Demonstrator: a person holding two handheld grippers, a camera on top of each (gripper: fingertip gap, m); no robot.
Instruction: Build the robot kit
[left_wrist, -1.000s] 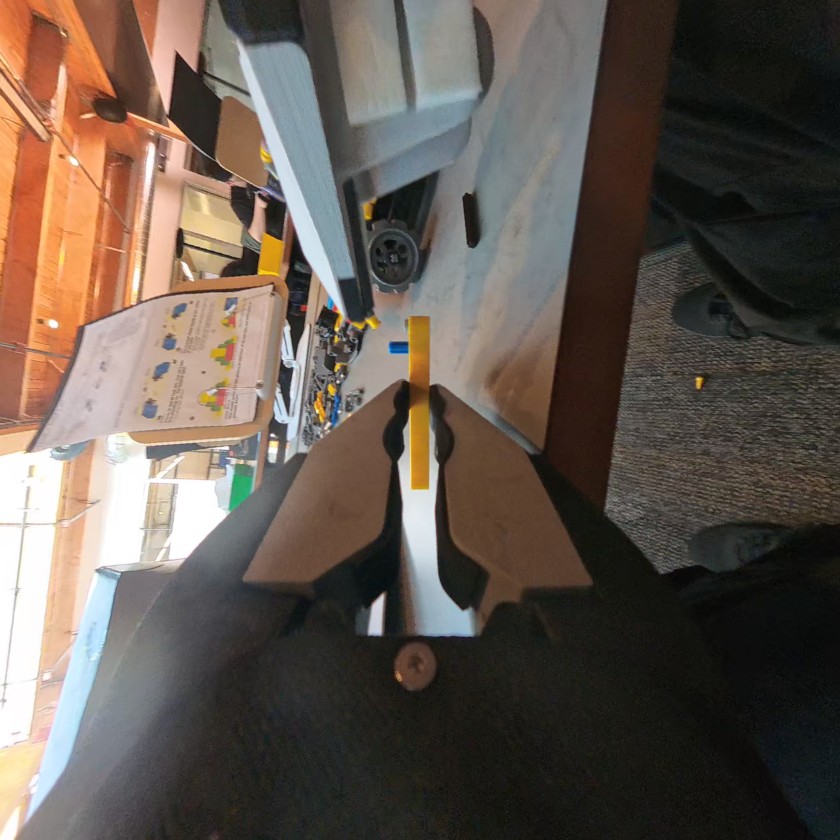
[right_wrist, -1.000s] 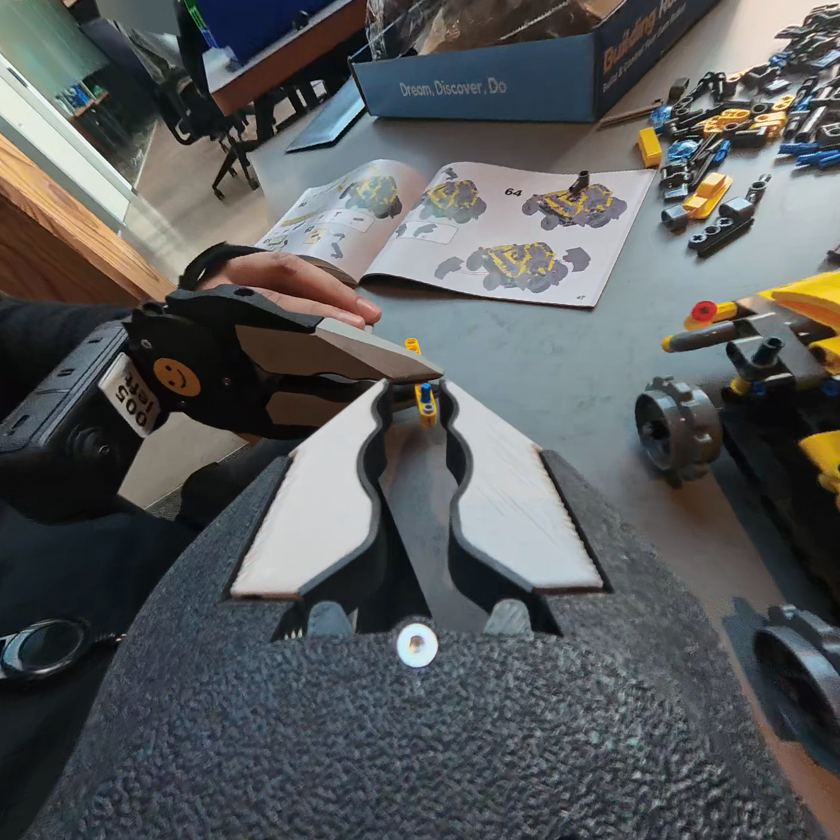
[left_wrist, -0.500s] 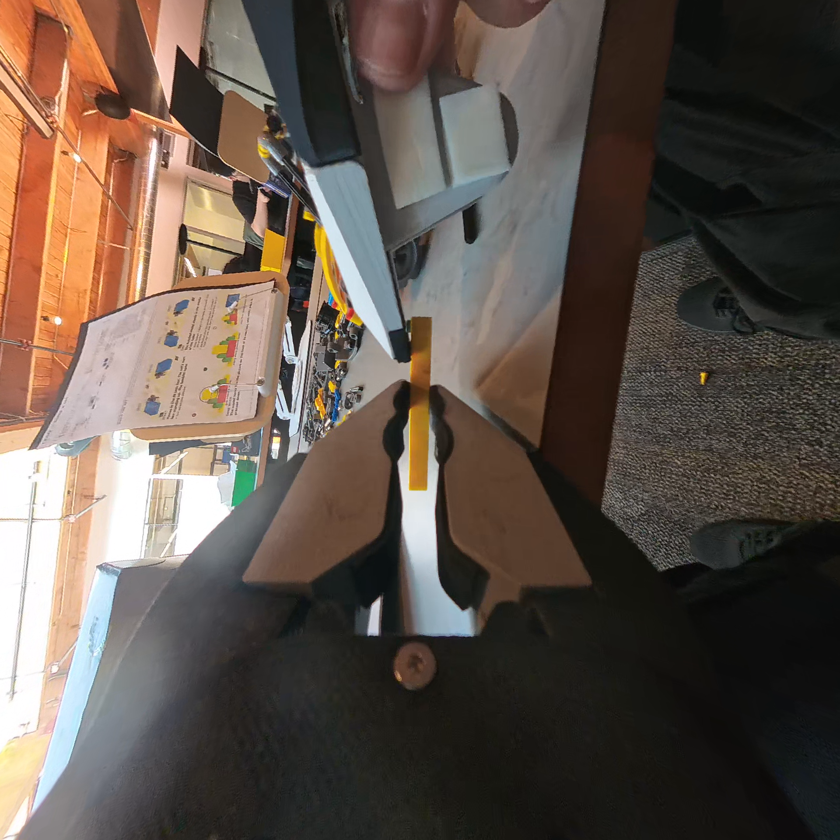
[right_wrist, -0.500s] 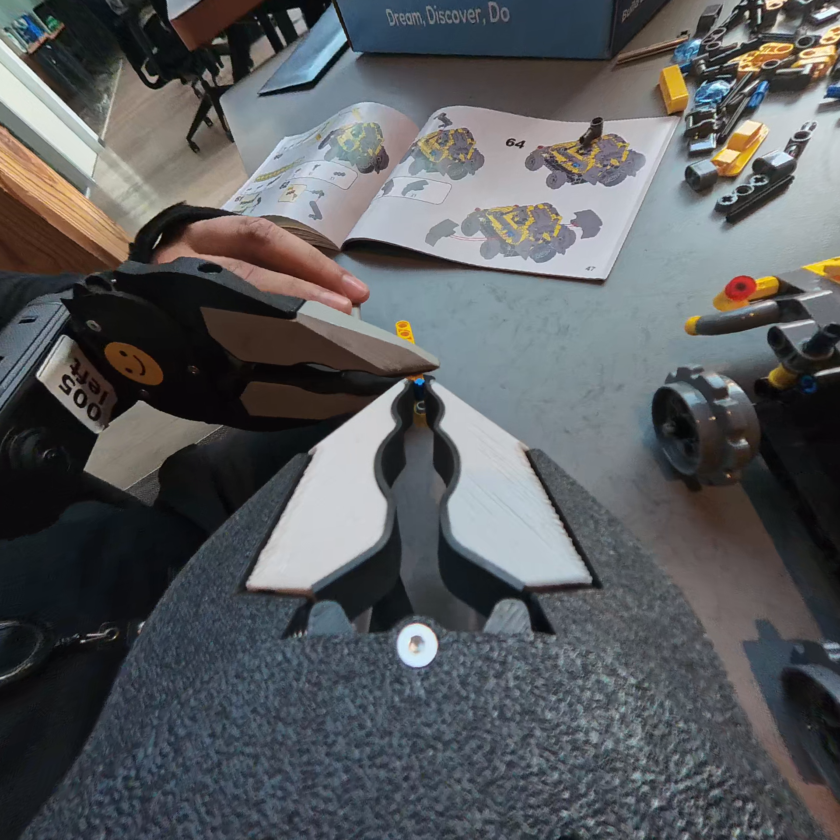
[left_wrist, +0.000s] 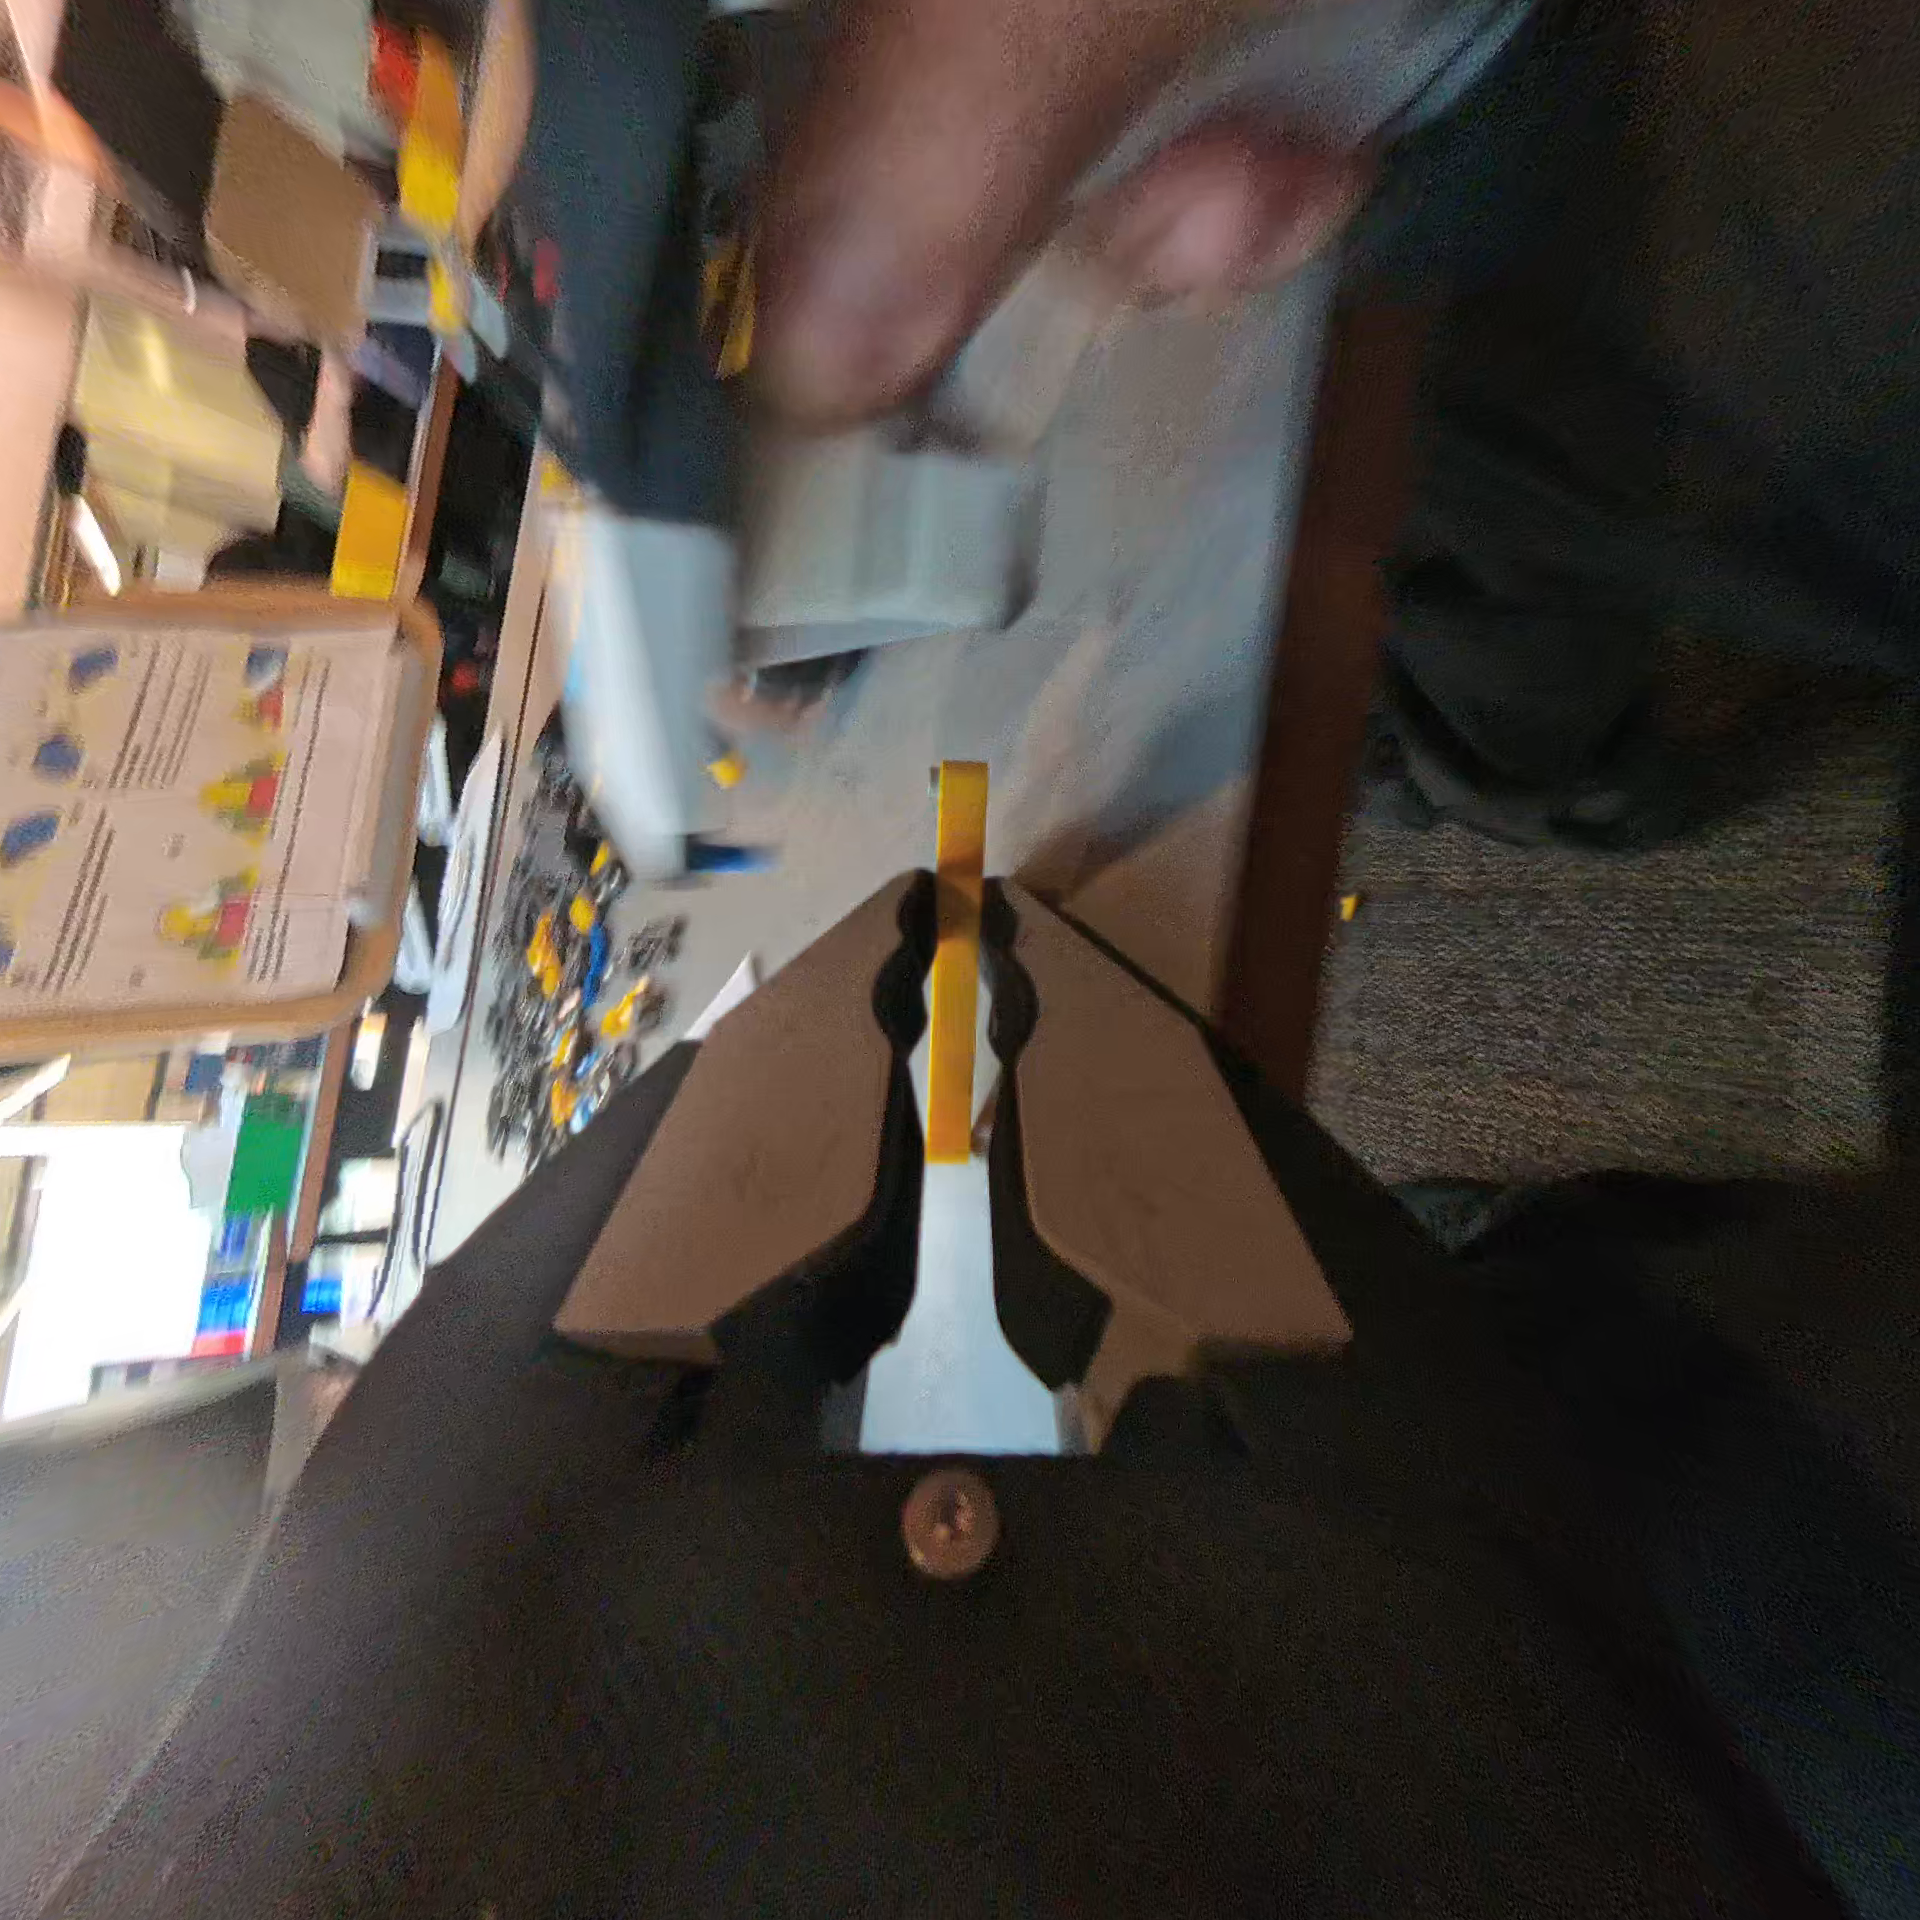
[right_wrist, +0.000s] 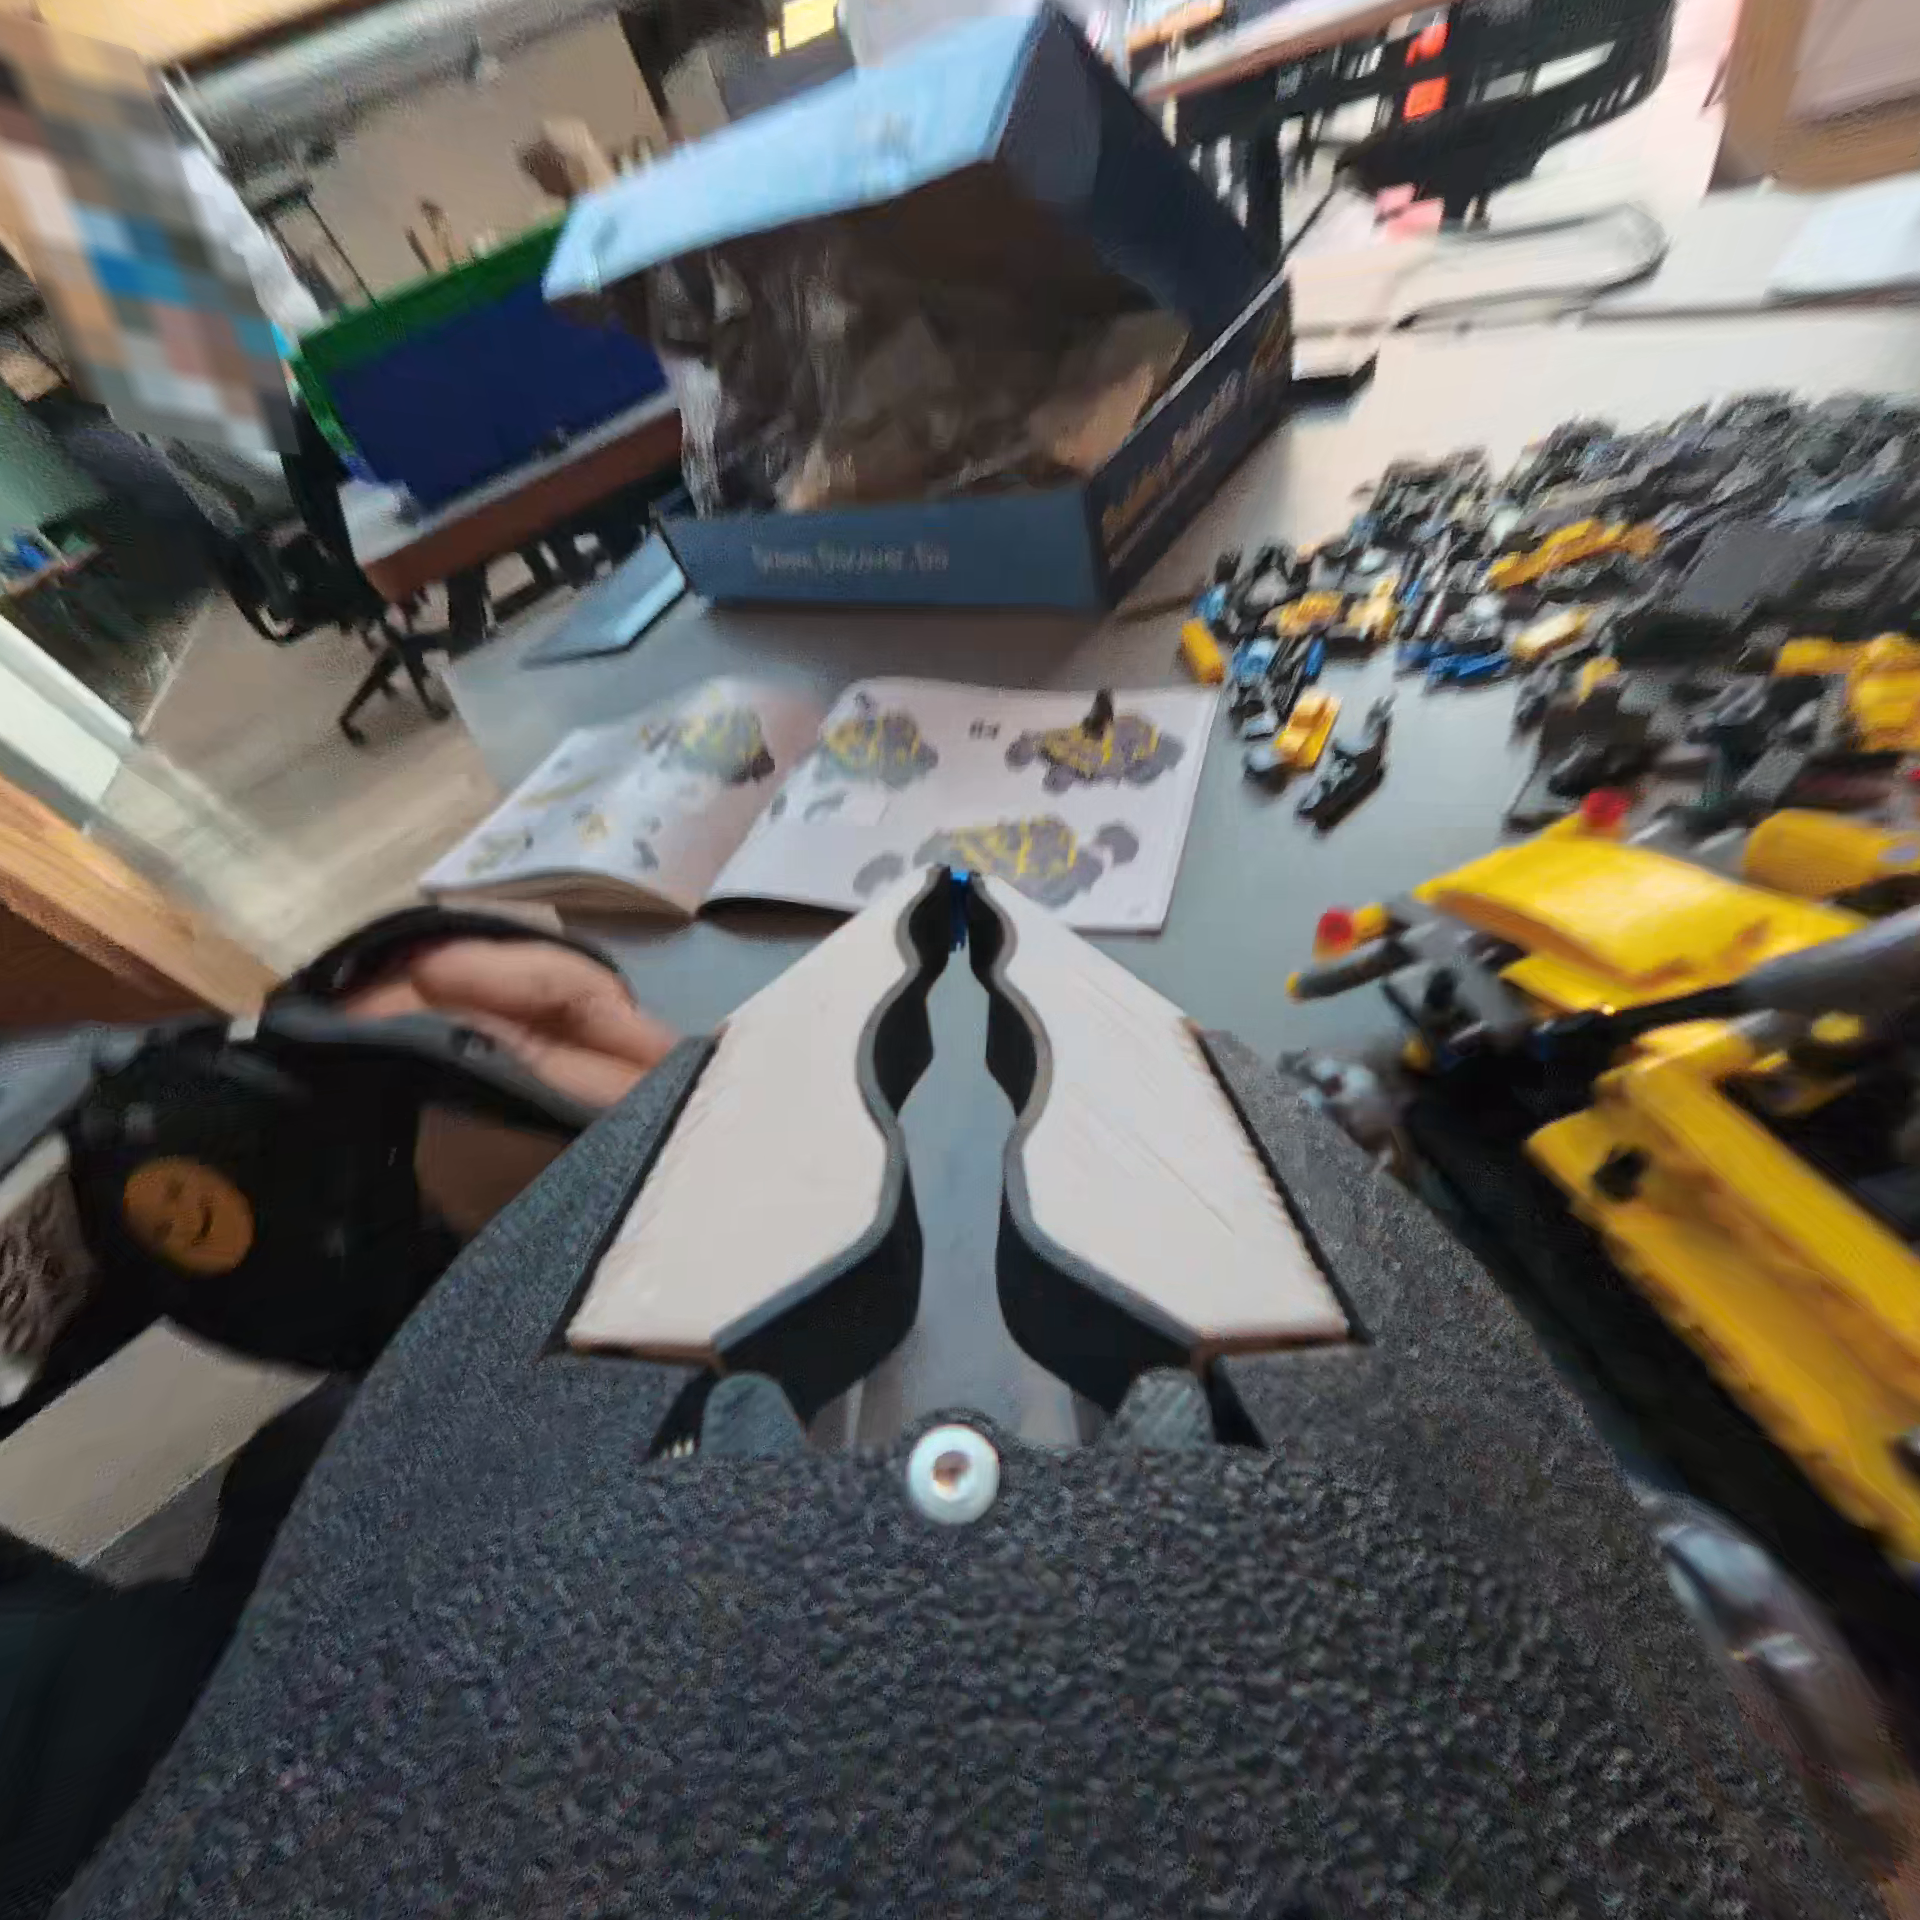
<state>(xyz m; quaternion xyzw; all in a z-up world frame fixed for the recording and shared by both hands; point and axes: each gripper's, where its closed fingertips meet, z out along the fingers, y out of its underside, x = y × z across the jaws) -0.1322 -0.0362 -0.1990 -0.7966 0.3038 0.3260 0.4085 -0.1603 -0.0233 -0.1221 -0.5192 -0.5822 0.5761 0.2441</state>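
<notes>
My left gripper (left_wrist: 956, 883) is shut on a long yellow beam (left_wrist: 958, 966) that sticks out past its tips, over the grey table near its edge. My right gripper (right_wrist: 958, 894) is shut on a small blue pin (right_wrist: 958, 906), held in the air above an open instruction booklet (right_wrist: 831, 790). In the left wrist view the right gripper (left_wrist: 665, 727) is blurred, up and to the left of the beam, with the blue pin (left_wrist: 727, 857) at its tip and a hand (left_wrist: 935, 208) on it. The left gripper (right_wrist: 312, 1143) shows low left in the right wrist view.
A yellow and black model vehicle (right_wrist: 1662, 1091) stands at the right. A heap of loose black, yellow and blue parts (right_wrist: 1558, 592) lies behind it. An open blue box (right_wrist: 935, 468) stands at the back. A clipboard with a sheet (left_wrist: 187, 810) stands beyond the table. My right fingertips sit around 8 centimetres from my left ones.
My right gripper closed on the blue pin that sat in the yellow beam, then lifted up and away with it. My left gripper still holds the beam, now without the pin.
</notes>
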